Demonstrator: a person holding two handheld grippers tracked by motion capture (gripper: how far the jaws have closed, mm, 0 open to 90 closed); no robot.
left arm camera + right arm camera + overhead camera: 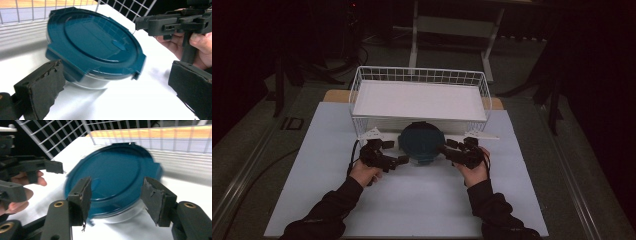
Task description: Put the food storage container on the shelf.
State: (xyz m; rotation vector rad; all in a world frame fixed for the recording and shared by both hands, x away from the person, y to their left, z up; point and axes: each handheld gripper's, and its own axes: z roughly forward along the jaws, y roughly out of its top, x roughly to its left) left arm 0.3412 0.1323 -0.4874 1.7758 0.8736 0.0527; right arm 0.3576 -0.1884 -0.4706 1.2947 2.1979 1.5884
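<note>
High view: basket [362,90] hides container's [422,141] far edge.

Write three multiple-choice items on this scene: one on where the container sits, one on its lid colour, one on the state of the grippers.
1. Where is the container?
A. inside the wire basket
B. on the table in front of the wire basket
C. on the floor

2. What colour is its lid?
A. red
B. white
C. dark teal

3. How do the left gripper and right gripper stand?
A. both open, one at each side of the container
B. both shut on the lid
C. both inside the basket

Answers: 1 B, it rests on the white table just before the basket. 2 C, both gripper views show teal. 3 A, the jaws are spread apart.
</note>
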